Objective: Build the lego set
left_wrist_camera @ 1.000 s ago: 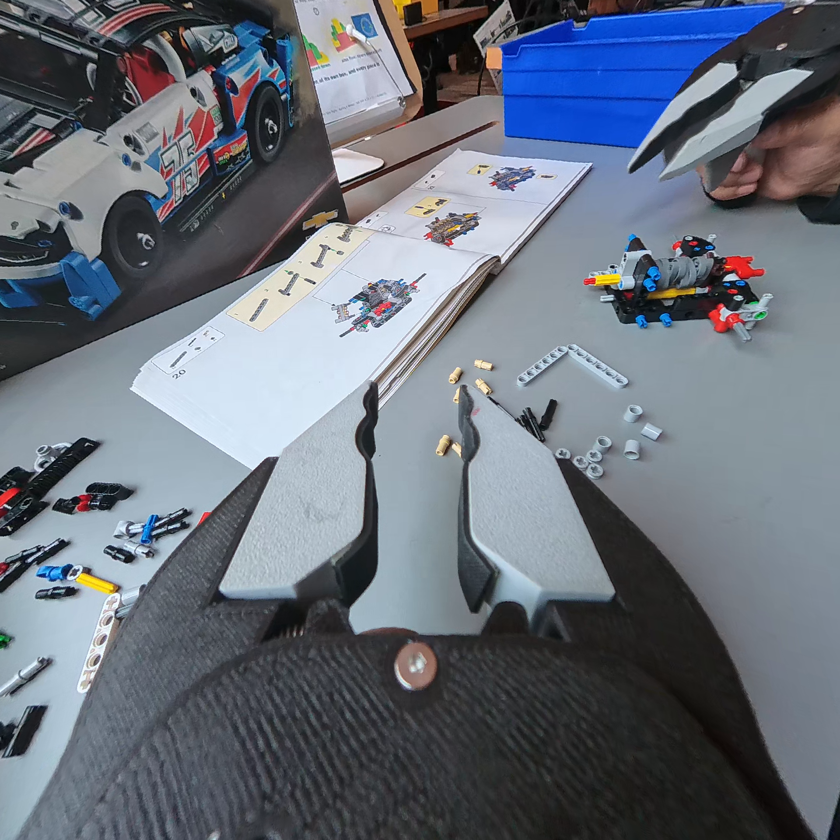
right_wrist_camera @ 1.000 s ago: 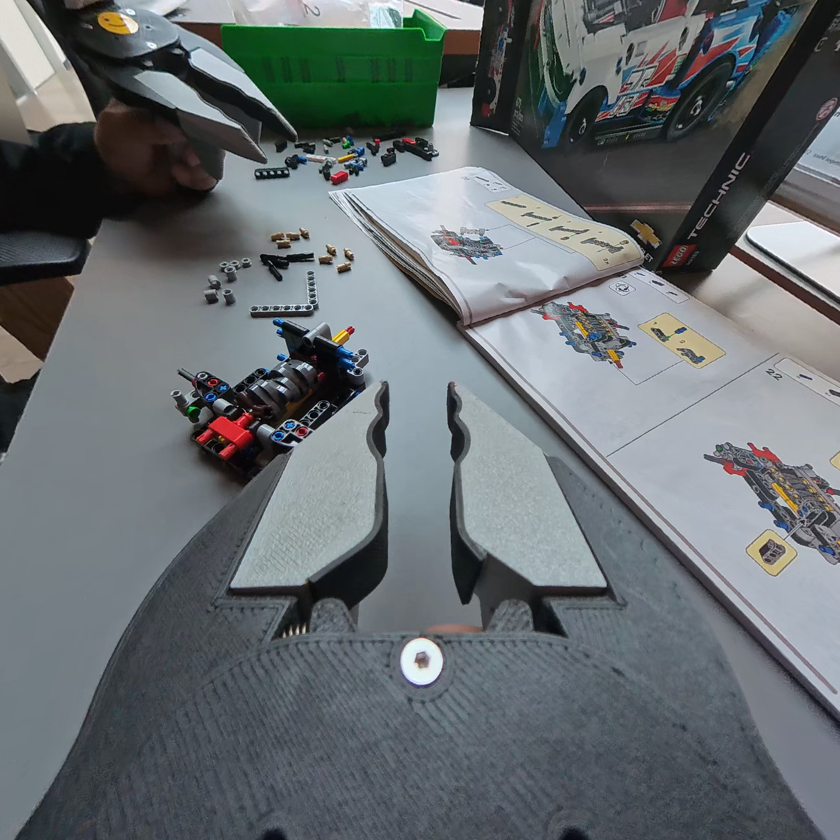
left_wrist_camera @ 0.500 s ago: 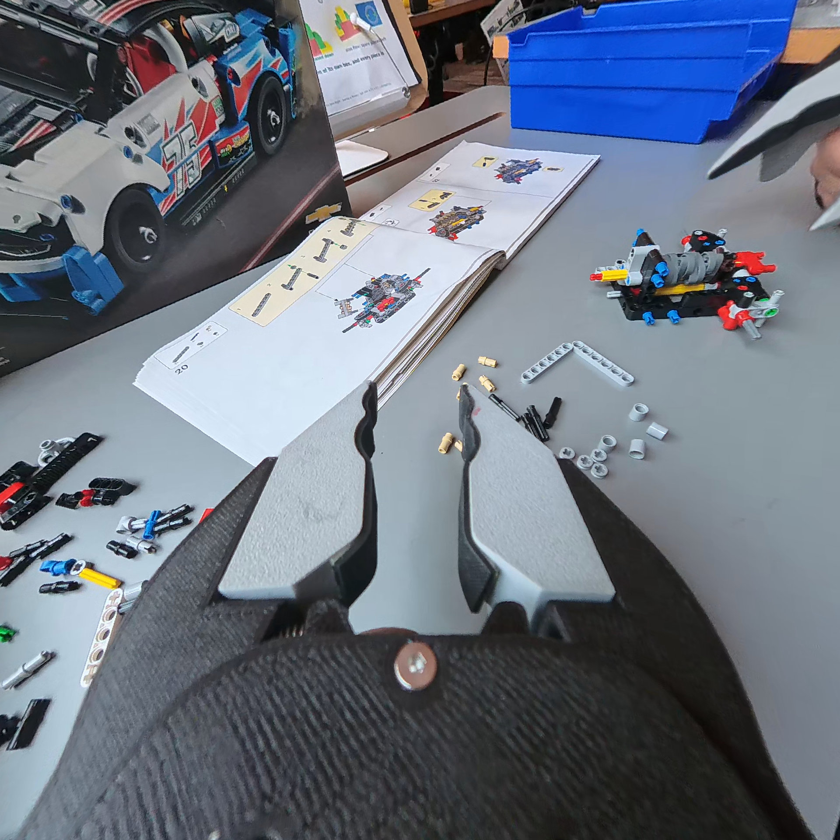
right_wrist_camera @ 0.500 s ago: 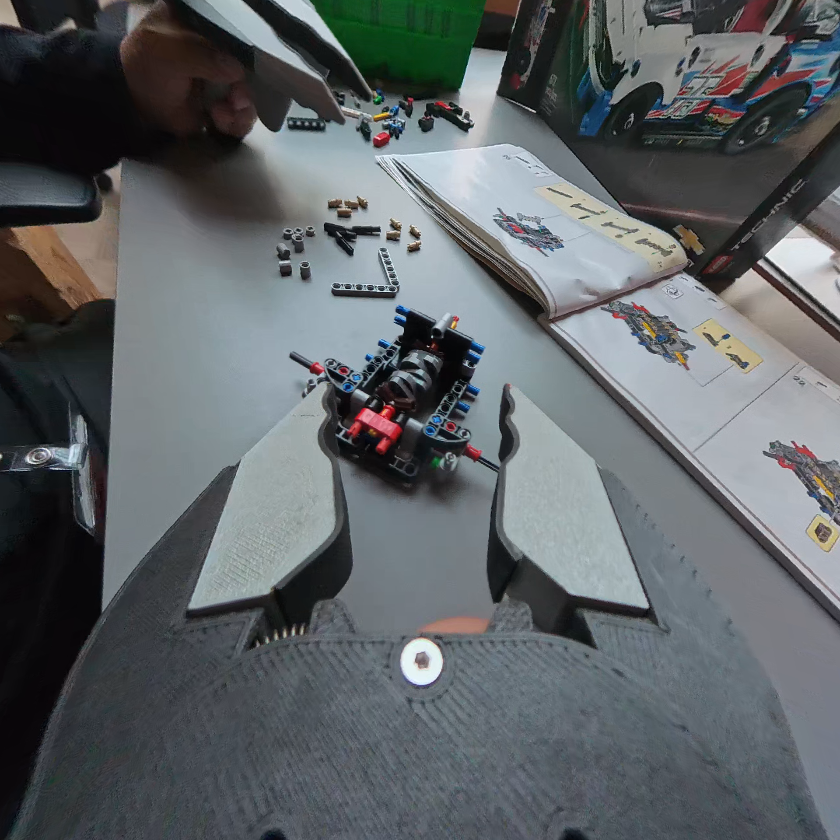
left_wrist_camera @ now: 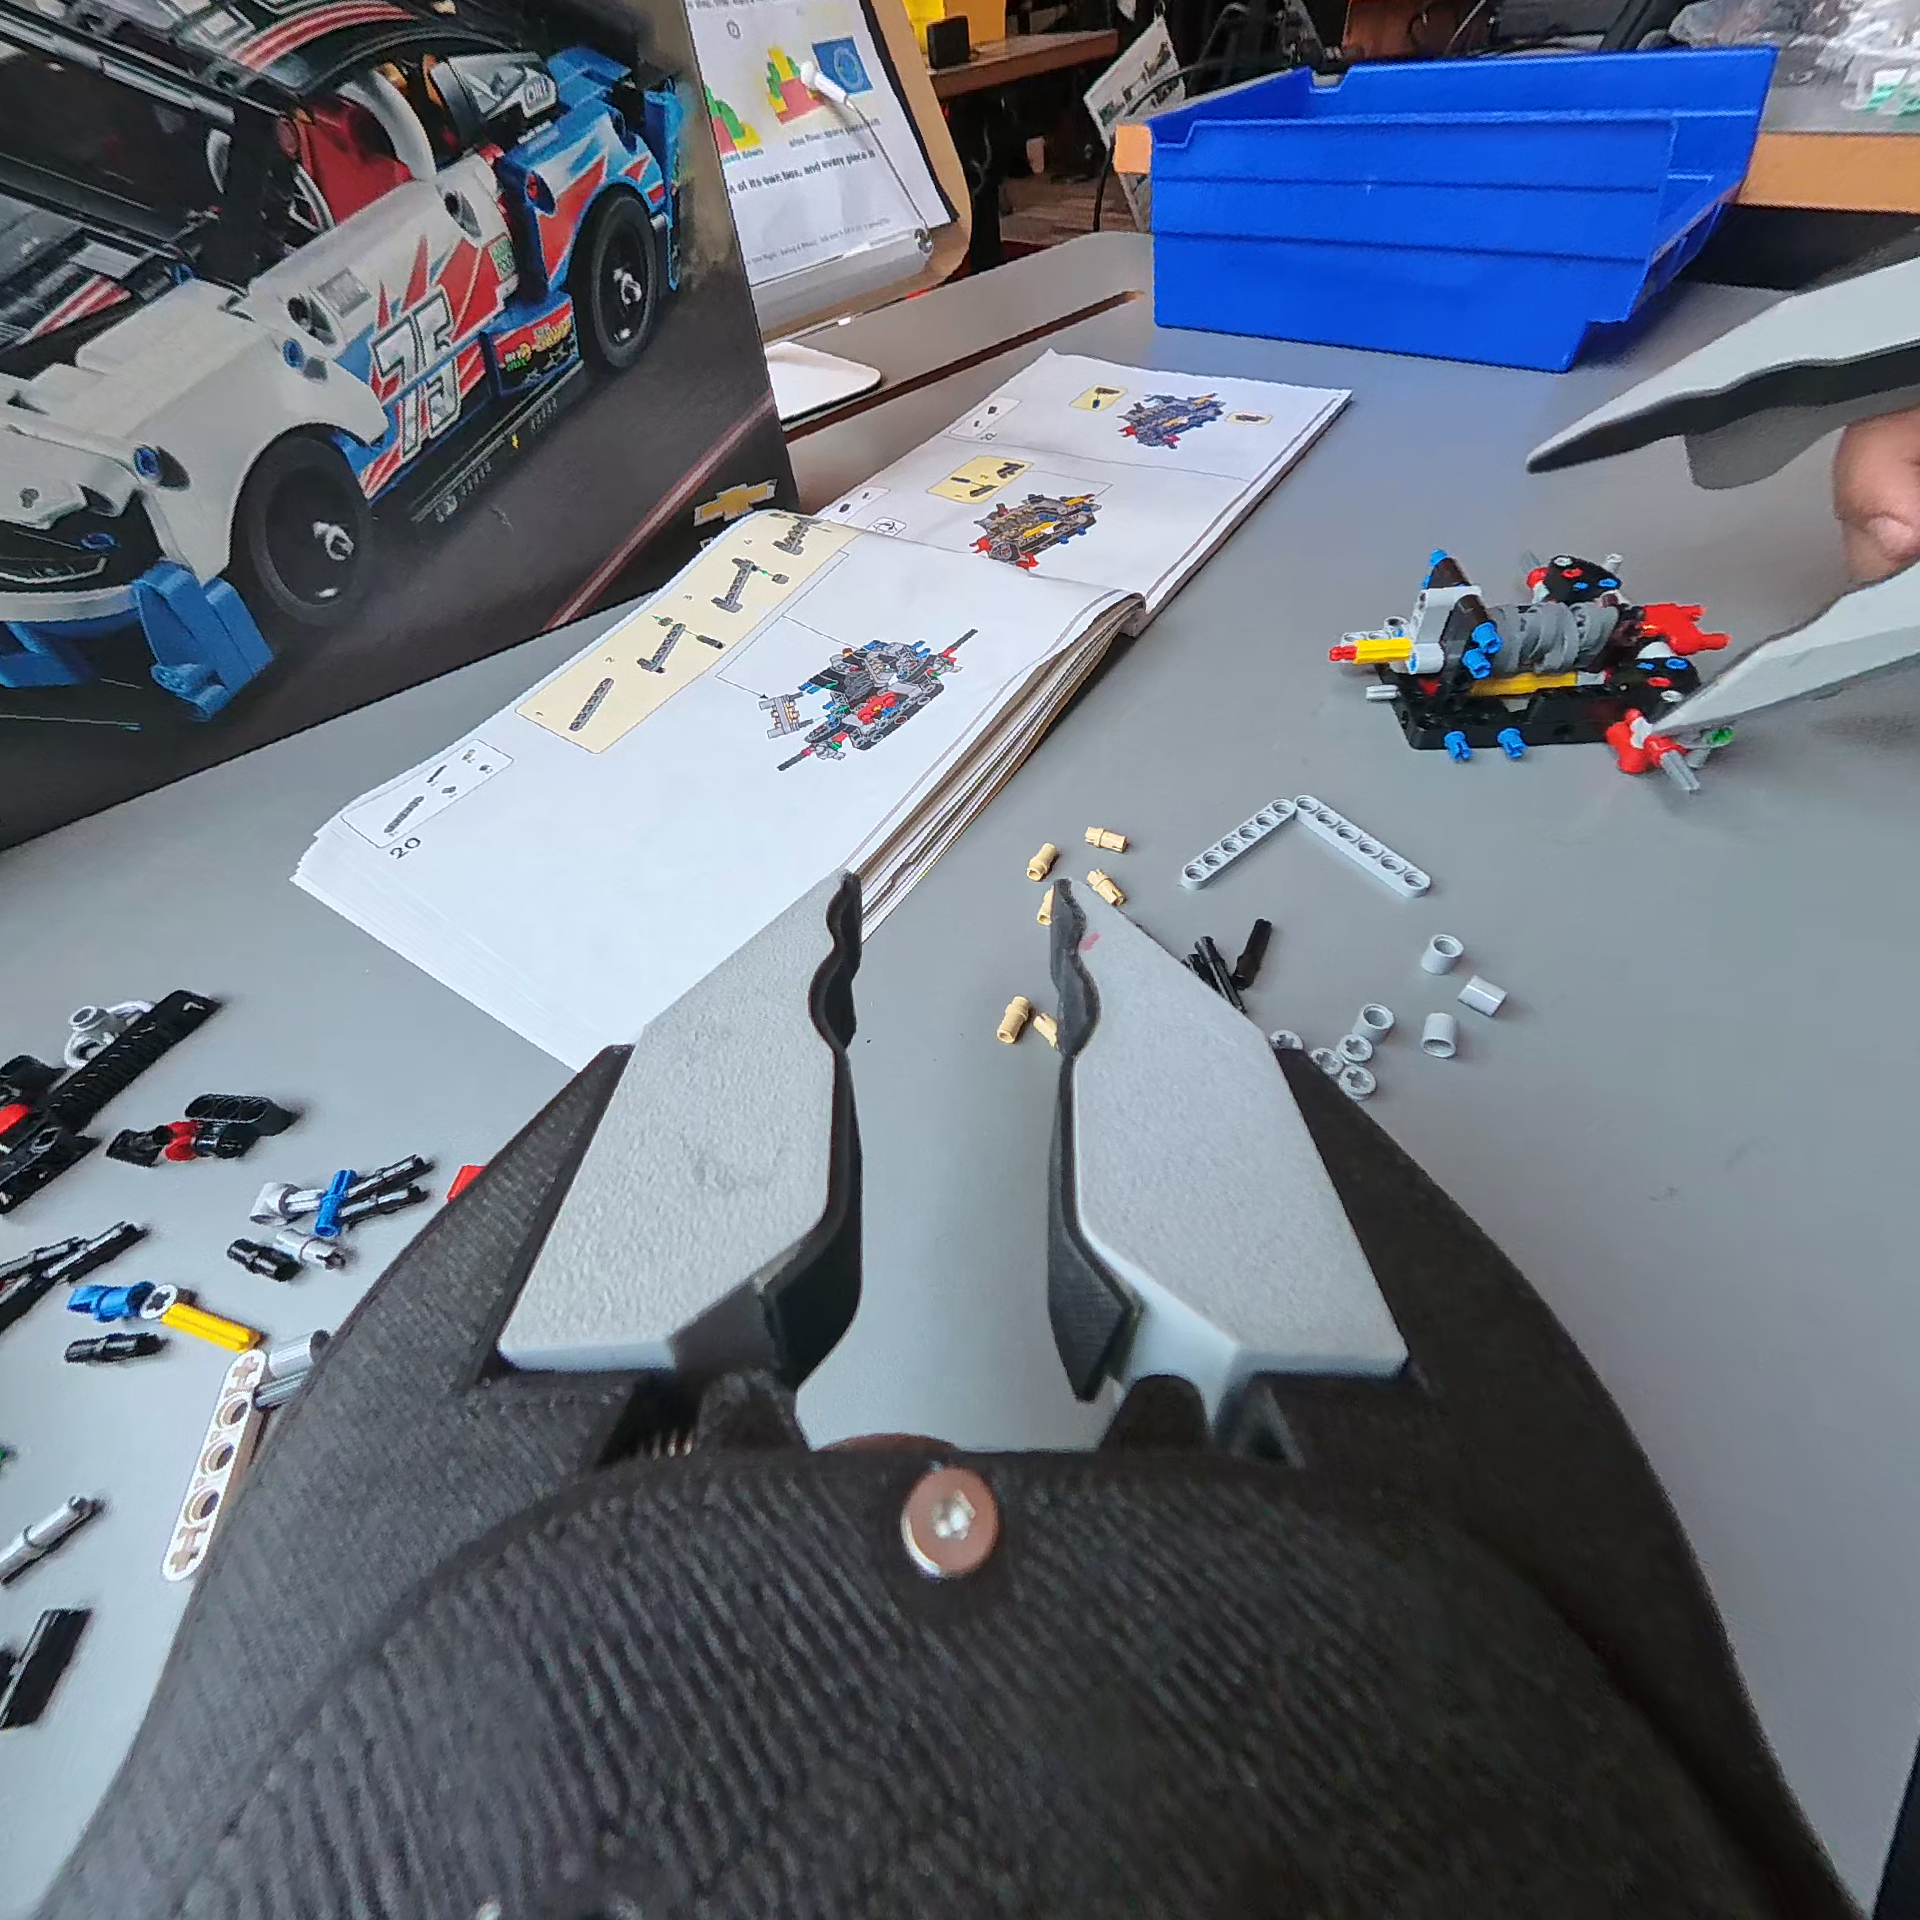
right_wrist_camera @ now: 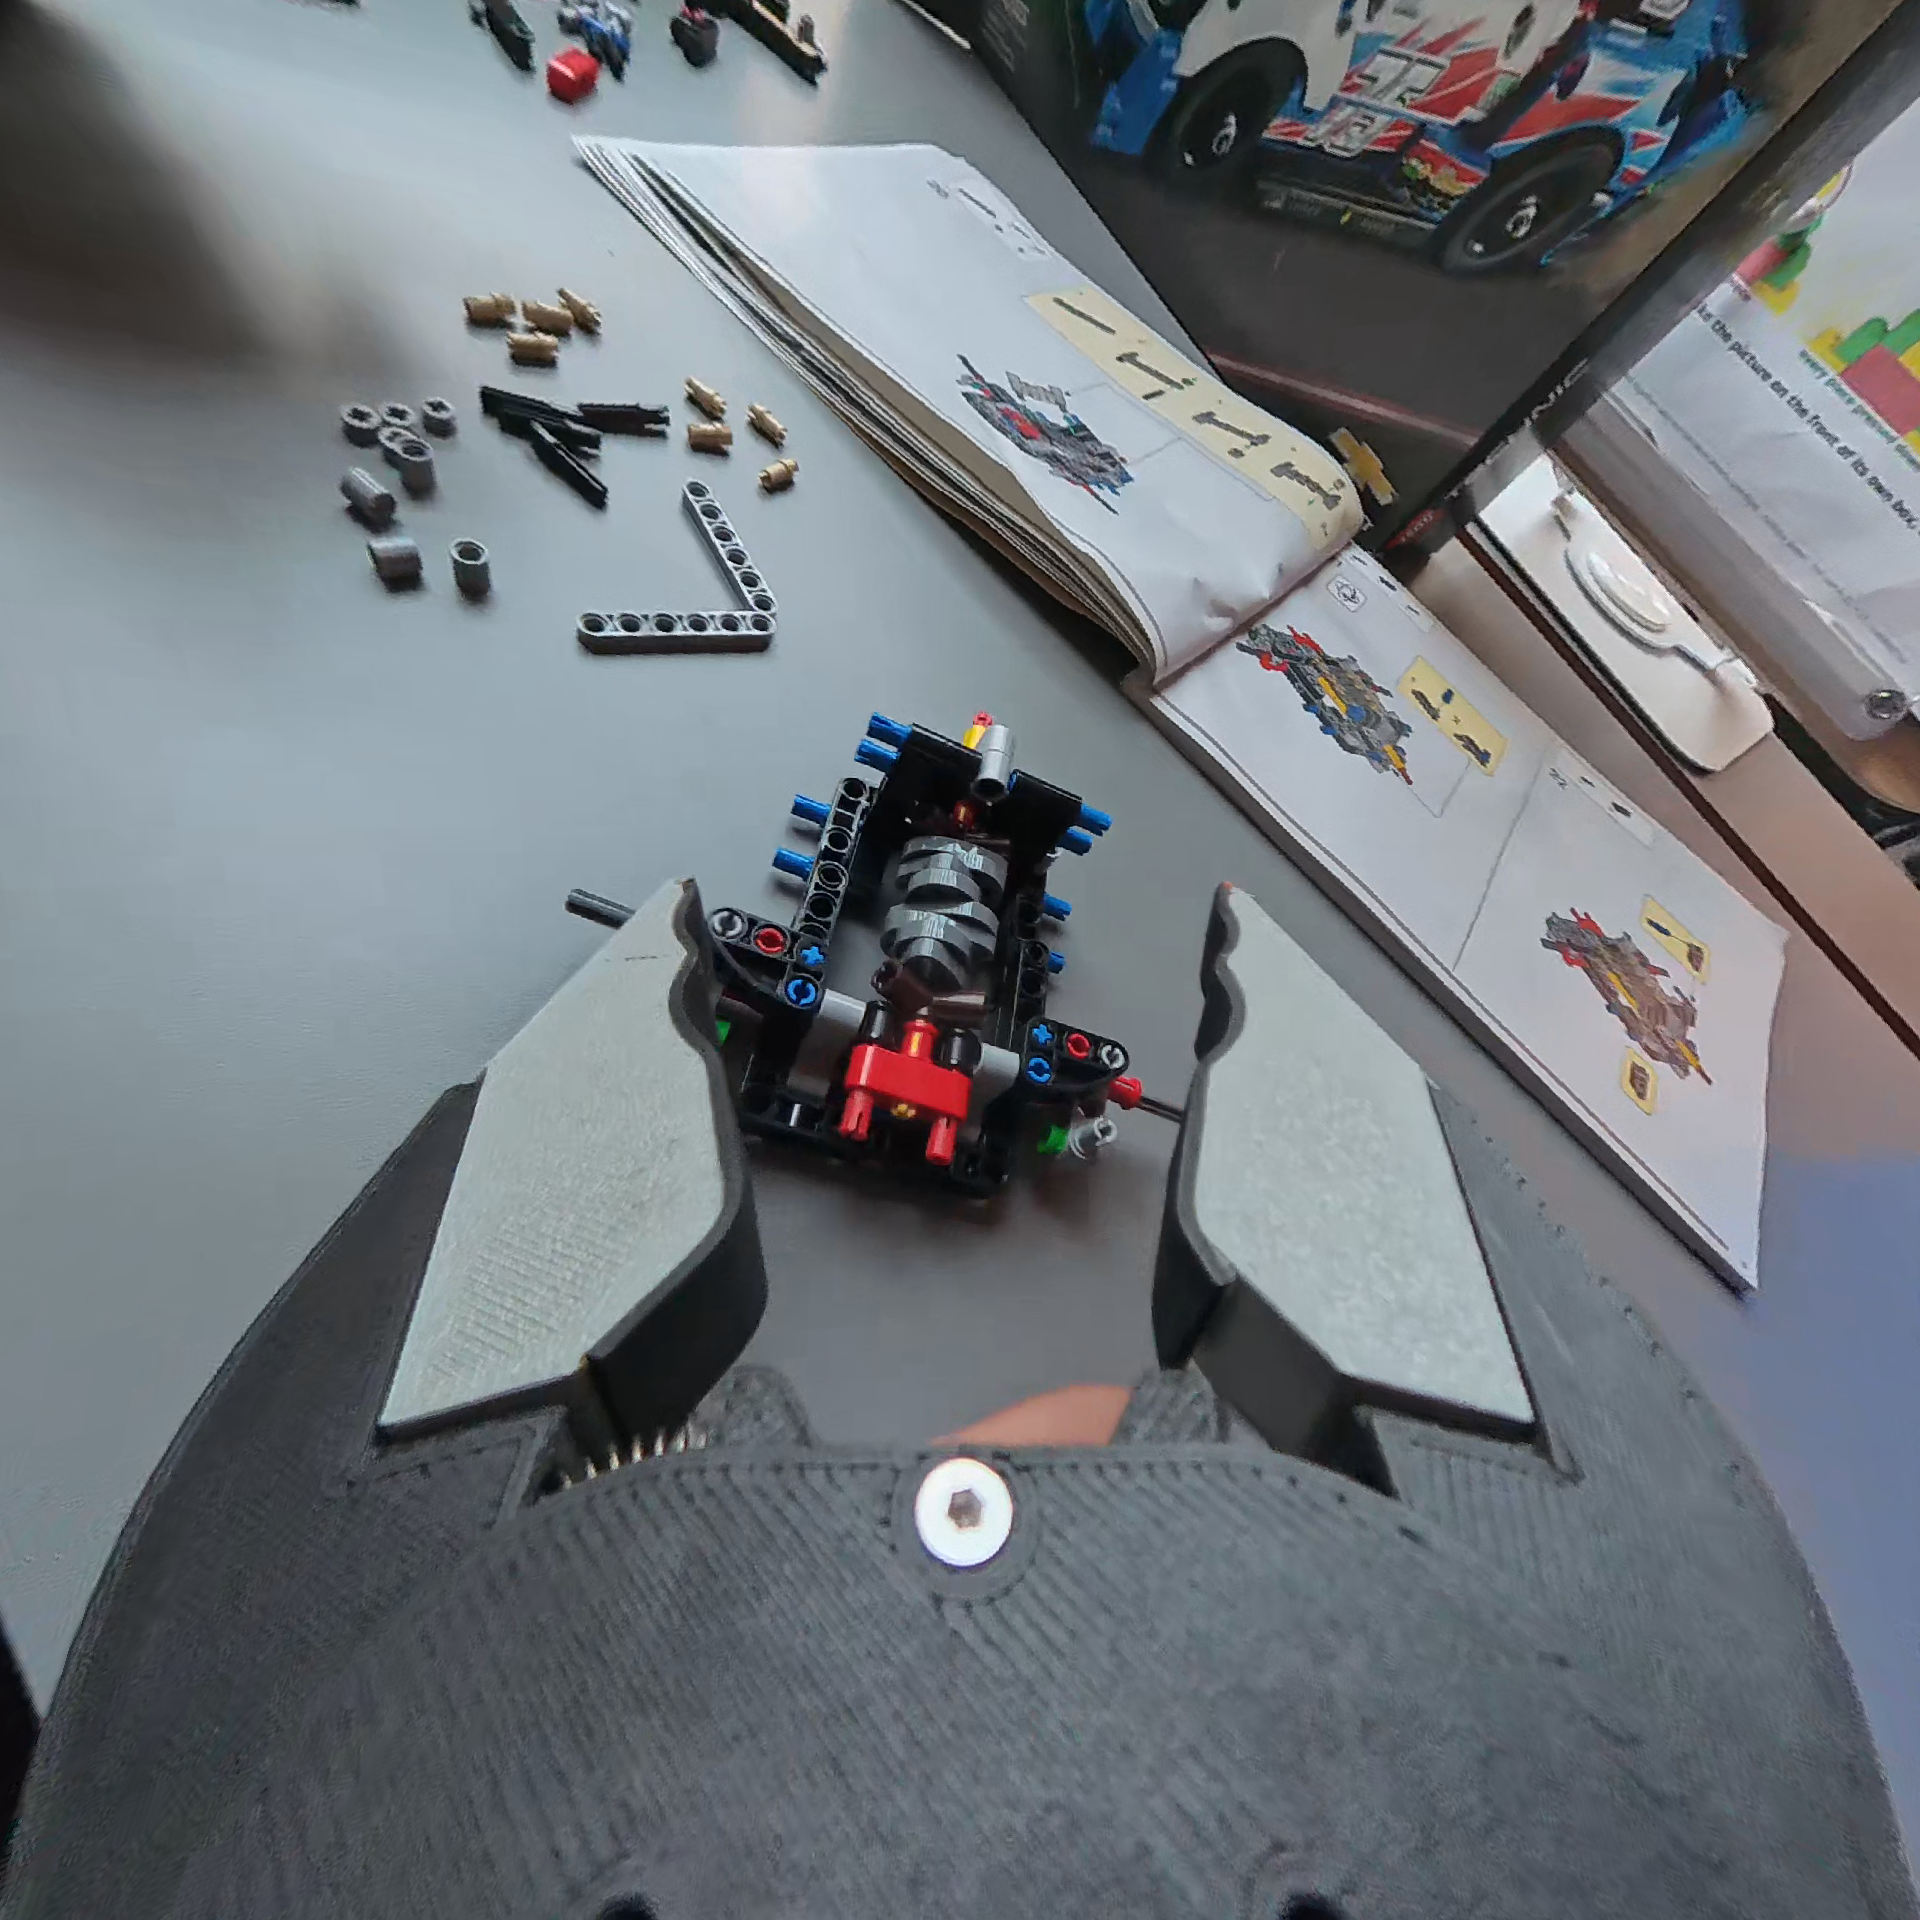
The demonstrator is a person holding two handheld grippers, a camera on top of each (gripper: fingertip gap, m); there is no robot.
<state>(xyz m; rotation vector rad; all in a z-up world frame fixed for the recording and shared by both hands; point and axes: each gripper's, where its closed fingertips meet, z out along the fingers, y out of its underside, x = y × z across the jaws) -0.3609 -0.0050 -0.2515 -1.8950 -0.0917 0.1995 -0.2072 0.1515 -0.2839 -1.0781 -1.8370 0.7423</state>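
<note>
A partly built black lego chassis [right_wrist_camera: 925, 966] with grey engine, red and blue pins lies on the grey table; it also shows in the left wrist view [left_wrist_camera: 1527, 665]. My right gripper [right_wrist_camera: 951, 899] is open wide, its fingers on either side of the chassis's near end, not closed on it. It shows at the right edge of the left wrist view [left_wrist_camera: 1766, 582]. My left gripper [left_wrist_camera: 956, 894] is open and empty, above the table near tan pins [left_wrist_camera: 1070, 862]. A grey L-shaped beam [right_wrist_camera: 707, 592], also in the left wrist view [left_wrist_camera: 1304, 842], lies between the pins and the chassis.
An open instruction booklet [left_wrist_camera: 748, 707] lies mid-table, with the set's box [left_wrist_camera: 312, 343] standing behind it. Grey bushes [left_wrist_camera: 1434, 1013] and black pins [left_wrist_camera: 1231, 951] lie near the beam. Several loose parts [left_wrist_camera: 187, 1247] lie at the left. A blue bin [left_wrist_camera: 1434, 197] stands at the back. Spacing between my two grippers at the tips: around 25 cm.
My right gripper has opened wide and moved down over the chassis, so its fingers now flank it. My left gripper has barely moved and stays open.
</note>
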